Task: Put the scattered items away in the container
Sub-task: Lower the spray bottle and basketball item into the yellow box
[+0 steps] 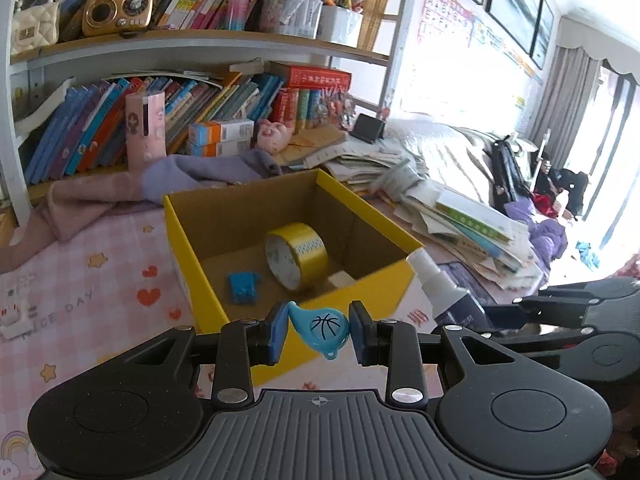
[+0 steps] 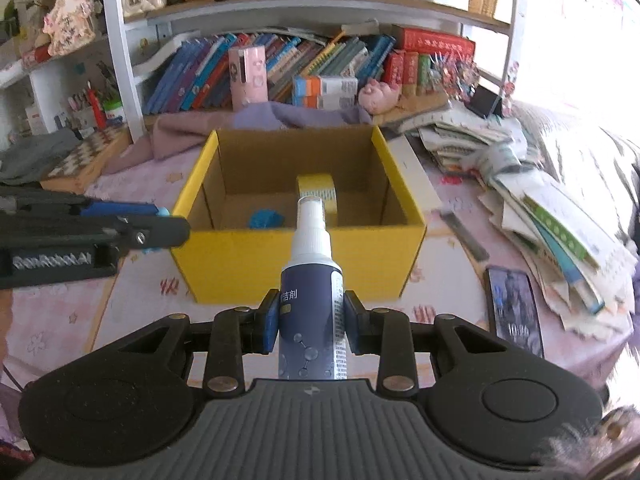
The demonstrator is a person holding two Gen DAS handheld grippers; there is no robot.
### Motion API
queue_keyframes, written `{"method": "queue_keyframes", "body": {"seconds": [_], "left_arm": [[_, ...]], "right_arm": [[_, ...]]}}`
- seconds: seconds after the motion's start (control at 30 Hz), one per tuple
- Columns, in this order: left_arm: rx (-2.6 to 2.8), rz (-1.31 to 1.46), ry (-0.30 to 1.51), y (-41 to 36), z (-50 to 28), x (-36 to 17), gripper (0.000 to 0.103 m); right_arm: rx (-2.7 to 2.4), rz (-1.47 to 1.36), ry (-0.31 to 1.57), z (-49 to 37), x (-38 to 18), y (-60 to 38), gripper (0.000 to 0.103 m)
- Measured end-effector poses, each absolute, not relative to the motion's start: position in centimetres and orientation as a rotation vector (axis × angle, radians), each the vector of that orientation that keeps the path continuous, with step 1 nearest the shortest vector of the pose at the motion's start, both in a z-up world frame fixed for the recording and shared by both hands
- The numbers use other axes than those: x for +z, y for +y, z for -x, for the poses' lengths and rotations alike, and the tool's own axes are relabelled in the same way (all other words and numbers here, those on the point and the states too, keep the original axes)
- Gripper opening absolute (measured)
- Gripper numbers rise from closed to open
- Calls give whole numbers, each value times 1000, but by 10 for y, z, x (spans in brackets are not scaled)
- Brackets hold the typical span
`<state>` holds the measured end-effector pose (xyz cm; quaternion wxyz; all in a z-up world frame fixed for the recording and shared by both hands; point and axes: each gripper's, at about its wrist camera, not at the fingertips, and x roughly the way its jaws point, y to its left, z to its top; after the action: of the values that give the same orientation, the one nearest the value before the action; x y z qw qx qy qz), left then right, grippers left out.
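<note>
Home bedroom study corner, crammed bookshelf (image 2: 280, 60), bed (image 1: 452, 152), curtains (image 1: 568, 80), pink patterned tablecloth (image 1: 100, 280)

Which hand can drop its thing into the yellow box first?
Probably left: the left gripper holds the blue whistle nearly at the yellow box rim, while the right gripper's spray bottle sits further back.

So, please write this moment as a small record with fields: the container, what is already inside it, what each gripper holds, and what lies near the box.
container: open yellow cardboard box on a pink tablecloth
inside box: yellow tape roll, small blue item
left gripper: shut on a blue whistle with a basketball print, just before the box's near wall
right gripper: shut on a spray bottle, nozzle pointing towards the box
near box: phone and paper pile on its right
</note>
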<state>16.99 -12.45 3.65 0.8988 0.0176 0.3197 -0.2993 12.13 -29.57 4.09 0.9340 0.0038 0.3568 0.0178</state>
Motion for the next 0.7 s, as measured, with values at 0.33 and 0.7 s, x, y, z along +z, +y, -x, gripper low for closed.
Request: {"method": "queue_keyframes", "body": {"seconds": [0.33, 0.7], "left_arm": [[-511, -57, 623, -154, -206, 45, 31], [-386, -157, 694, -183, -249, 14, 32]], "right_arm": [[135, 7, 619, -176, 64, -324, 30], [209, 93, 672, -256, 34, -331, 31]]}}
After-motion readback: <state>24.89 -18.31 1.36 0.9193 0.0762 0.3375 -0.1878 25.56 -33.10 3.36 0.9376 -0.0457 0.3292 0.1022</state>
